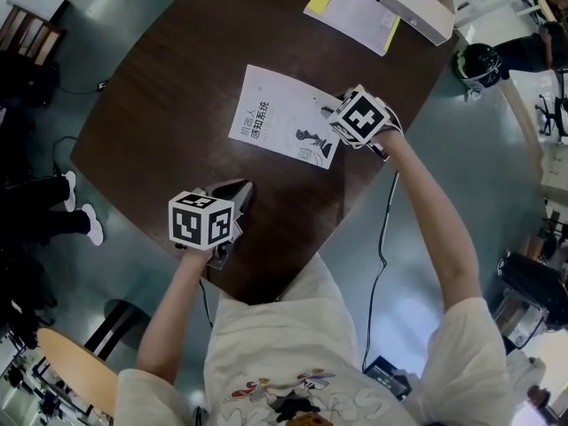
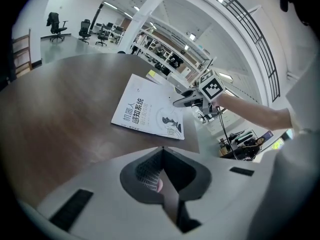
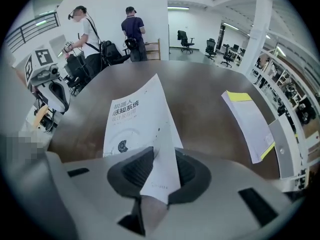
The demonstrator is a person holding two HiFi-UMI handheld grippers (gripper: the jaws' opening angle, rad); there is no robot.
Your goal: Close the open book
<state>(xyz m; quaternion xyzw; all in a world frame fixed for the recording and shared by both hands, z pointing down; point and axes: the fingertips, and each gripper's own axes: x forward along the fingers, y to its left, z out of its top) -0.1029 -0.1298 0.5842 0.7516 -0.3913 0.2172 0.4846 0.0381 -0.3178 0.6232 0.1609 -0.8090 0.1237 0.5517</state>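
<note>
A white book (image 1: 280, 114) with a printed cover lies flat on the dark brown table (image 1: 169, 87). My right gripper (image 1: 332, 111) is at the book's right edge and points steeply down. In the right gripper view a raised white leaf (image 3: 160, 134) of the book (image 3: 127, 119) stands between the jaws of my right gripper (image 3: 157, 170), which are parted around it. My left gripper (image 1: 238, 192) hovers near the table's front edge, well short of the book (image 2: 145, 111). The jaws of this gripper (image 2: 162, 154) are shut with nothing in them.
A second booklet with a yellow edge (image 1: 355, 11) and a white box (image 1: 417, 7) lie at the far side of the table. Two people (image 3: 87, 31) stand beyond the table's far end. The table's front edge (image 1: 293, 278) is close to my body.
</note>
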